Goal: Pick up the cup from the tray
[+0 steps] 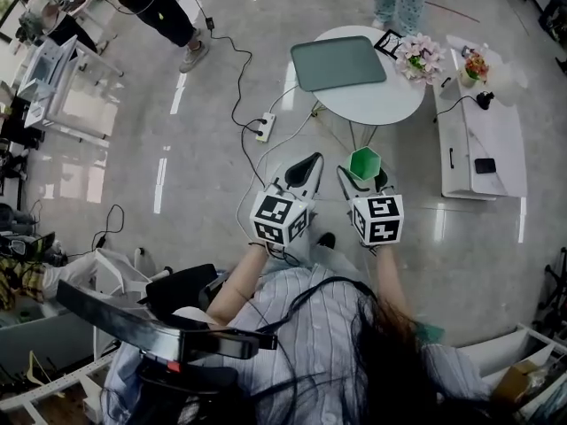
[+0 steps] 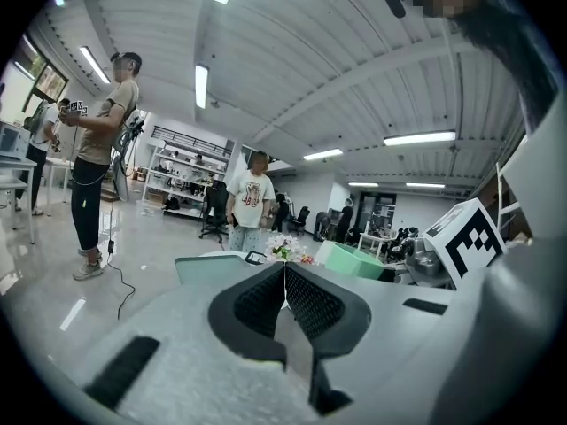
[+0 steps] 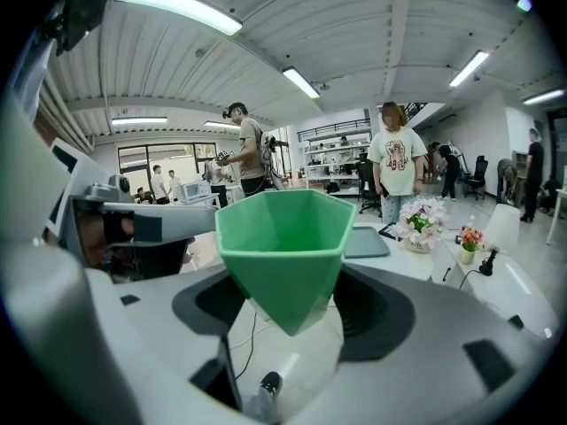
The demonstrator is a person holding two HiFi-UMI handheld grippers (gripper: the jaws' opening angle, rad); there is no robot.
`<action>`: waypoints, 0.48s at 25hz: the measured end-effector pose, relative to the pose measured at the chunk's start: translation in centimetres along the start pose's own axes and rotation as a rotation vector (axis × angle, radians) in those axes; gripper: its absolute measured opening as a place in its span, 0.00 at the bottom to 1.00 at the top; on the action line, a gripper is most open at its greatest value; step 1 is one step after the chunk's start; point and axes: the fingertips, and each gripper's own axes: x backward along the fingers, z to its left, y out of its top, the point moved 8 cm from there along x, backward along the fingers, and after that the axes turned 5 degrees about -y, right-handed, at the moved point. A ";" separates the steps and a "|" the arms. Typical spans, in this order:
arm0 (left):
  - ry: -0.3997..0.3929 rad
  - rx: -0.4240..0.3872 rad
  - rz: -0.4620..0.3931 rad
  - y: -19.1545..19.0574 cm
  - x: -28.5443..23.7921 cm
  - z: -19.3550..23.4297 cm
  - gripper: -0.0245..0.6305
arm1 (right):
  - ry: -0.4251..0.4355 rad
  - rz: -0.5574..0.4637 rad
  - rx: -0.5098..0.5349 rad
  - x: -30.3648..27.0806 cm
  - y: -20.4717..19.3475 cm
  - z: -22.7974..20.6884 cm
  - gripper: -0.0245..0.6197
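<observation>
A green angular cup (image 3: 285,246) sits between the jaws of my right gripper (image 3: 288,304), which is shut on it; in the head view the cup (image 1: 364,163) is held in the air in front of the person, short of the round white table (image 1: 381,104). The grey-green tray (image 1: 337,62) lies bare on that table, and shows in the right gripper view behind the cup (image 3: 365,242). My left gripper (image 1: 306,173) hangs beside the right one, its jaws pressed together with nothing in them. In the left gripper view its dark pads (image 2: 306,304) meet, and the tray (image 2: 208,266) is beyond.
A pot of pink flowers (image 1: 419,57) stands at the table's right edge beside a small dark-framed card (image 1: 389,42). A white bench (image 1: 483,140) with a phone and small items is to the right. A power strip (image 1: 264,127) and cables lie on the floor. People stand around.
</observation>
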 end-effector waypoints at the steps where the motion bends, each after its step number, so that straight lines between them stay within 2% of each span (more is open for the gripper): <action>1: -0.004 -0.007 0.003 0.0 0.3 -0.2 0.06 | 0.000 0.000 -0.004 0.2 -0.1 0.2 0.54; 12: -0.041 -0.084 0.007 1.1 1.9 0.3 0.06 | -0.014 -0.013 -0.016 0.3 0.5 2.5 0.54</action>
